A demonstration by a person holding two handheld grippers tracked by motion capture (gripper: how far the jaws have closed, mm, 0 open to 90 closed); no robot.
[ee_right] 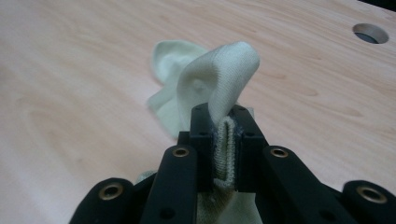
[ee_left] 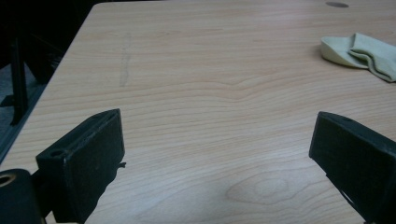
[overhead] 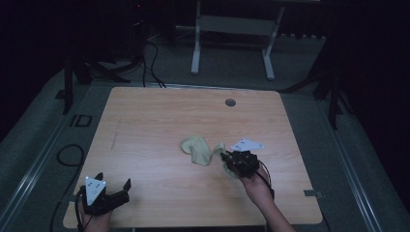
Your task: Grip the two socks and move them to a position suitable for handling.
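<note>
High view: a pale wooden desk (overhead: pixel 159 125) stands in a dim room on grey floor, with dark cables (overhead: pixel 150 63) trailing off beyond its far-left corner and the white legs of another stand (overhead: pixel 232 43) farther back. A round cable hole (overhead: pixel 230 102) sits near the middle of the far edge. The desk's left half and far half are bare wood — wide room there — while the only loose thing, a pale yellow-green cloth (overhead: pixel 199 150), lies crumpled just right of the desk's centre, nearer the near edge than the far one. The right gripper (overhead: pixel 227 158) is at the cloth's right end; in the right gripper view its jaws are pressed together on a fold of the cloth (ee_right: pixel 224 84), which bulges up above them, the rest lying on the wood behind. The left gripper (overhead: pixel 114 182) rests at the near-left corner, close to the near edge, well apart from the cloth; in the left gripper view its jaws stand wide apart with bare wood between them — the cloth (ee_left: pixel 362 53) lies far off toward the right.
</note>
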